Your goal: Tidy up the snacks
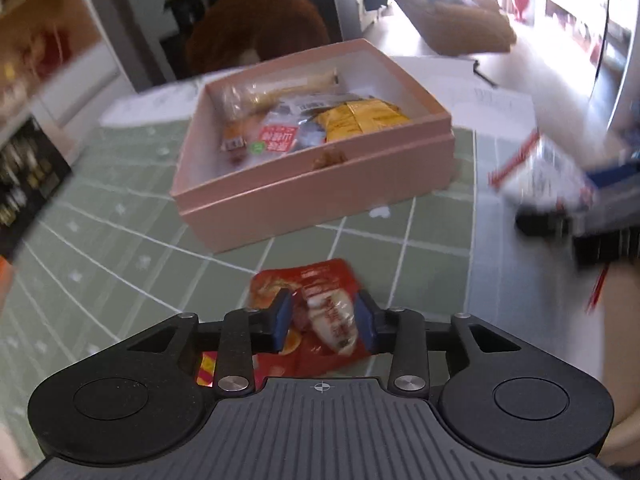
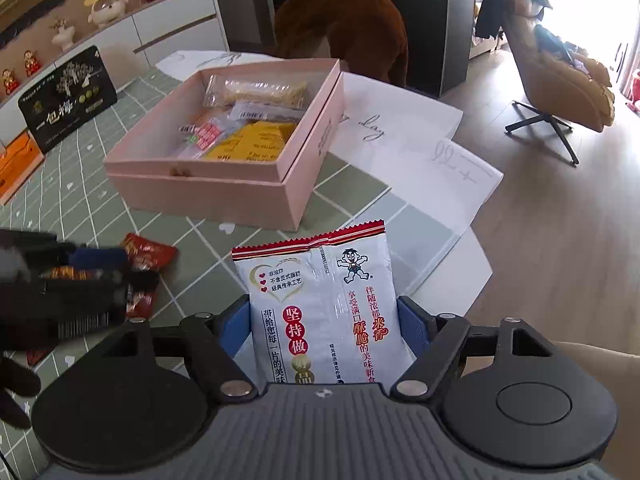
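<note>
The left hand-held gripper (image 1: 323, 322) points down at the green checked bench (image 1: 120, 248), its blue pads (image 1: 282, 320) standing narrowly apart on either side of a red snack packet (image 1: 316, 312). The packet lies crumpled on the bench between the pads; whether they actually press on it cannot be told from the left wrist view. A second bit of red and yellow wrapper (image 1: 206, 368) peeks out under the gripper at about 7 o'clock from the packet.

At 12 o'clock from the left gripper sits an open pink box (image 1: 304, 196). Inside it lie a yellow packet (image 1: 360, 118), a red-labelled clear packet (image 1: 276, 138) and a long pale packet (image 1: 280, 88) toward the far wall.

The right hand-held gripper (image 2: 322, 328) holds a white rice-cracker bag (image 2: 320, 304) upright, with the bag's red serrated edge on top and the blue pads (image 2: 412, 324) pressed against both of its sides at a fairly wide spread. The pink box (image 2: 208, 188) stands on the bench at 11 o'clock from this bag. In the right wrist view the left gripper (image 2: 86, 268) shows blurred at 9 o'clock, over the red packets (image 2: 150, 250).

A black gift box (image 2: 66, 98) leans at the bench's far left edge, and white paper sheets (image 2: 400, 136) lie at 1 o'clock from the pink box.
</note>
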{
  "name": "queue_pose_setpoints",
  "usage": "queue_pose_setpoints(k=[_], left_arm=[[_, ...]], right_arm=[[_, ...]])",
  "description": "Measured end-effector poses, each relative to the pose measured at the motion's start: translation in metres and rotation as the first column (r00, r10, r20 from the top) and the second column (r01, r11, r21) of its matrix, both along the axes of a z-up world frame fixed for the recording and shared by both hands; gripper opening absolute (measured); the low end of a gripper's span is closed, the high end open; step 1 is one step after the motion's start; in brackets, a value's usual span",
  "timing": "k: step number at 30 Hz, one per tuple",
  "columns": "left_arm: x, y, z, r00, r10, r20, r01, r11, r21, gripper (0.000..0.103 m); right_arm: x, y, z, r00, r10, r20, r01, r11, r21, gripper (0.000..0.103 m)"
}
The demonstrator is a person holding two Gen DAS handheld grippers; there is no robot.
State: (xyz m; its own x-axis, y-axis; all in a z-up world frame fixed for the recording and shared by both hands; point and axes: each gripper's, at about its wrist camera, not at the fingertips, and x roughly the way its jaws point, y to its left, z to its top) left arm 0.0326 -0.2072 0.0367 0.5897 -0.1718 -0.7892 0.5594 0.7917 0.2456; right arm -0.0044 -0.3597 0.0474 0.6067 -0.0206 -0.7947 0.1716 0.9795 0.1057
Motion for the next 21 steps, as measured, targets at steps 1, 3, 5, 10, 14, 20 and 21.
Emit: queue_pose_setpoints(k=[1,3,5,10,14,20,21], left_arm=[[-0.001,-0.001,-0.003,1.0,-0.011,-0.017,0.011,1.0,-0.005,0.043],[-0.003,-0.009,-0.005,0.999,-0.042,-0.025,0.042,0.999,0.001,0.05],[-0.004,-0.017,-0.009,0.997,-0.069,-0.031,0.069,0.997,0.027,0.064],[-0.003,-0.003,-0.003,1.0,0.003,-0.023,-0.005,0.998,-0.059,0.063],[0.011,0.022,-0.001,0.986,0.159,-0.047,-0.163,0.983,-0.089,0.066],[0.037,0.024,-0.008,0.969,0.184,-0.163,-0.209,0.966,-0.151,0.075],[0.04,0.024,-0.012,0.968,0.18,-0.176,-0.206,0.968,-0.146,0.08]], right_arm=[[0.0,-0.003,0.001,1.0,-0.002,0.006,0.002,1.0,0.006,0.076],[0.001,-0.008,0.001,1.0,-0.006,0.014,0.006,1.0,0.014,0.076],[0.002,-0.012,0.001,1.0,-0.009,0.02,0.009,1.0,0.014,0.076],[0.002,-0.017,0.004,0.999,-0.003,0.038,0.002,1.0,0.015,0.076],[0.001,-0.013,0.004,0.999,0.014,0.039,-0.015,1.0,0.018,0.076],[0.0,0.001,0.0,0.998,0.059,0.02,-0.06,0.998,0.027,0.076],[0.0,0.005,0.0,0.998,0.068,0.018,-0.069,0.997,0.02,0.076]])
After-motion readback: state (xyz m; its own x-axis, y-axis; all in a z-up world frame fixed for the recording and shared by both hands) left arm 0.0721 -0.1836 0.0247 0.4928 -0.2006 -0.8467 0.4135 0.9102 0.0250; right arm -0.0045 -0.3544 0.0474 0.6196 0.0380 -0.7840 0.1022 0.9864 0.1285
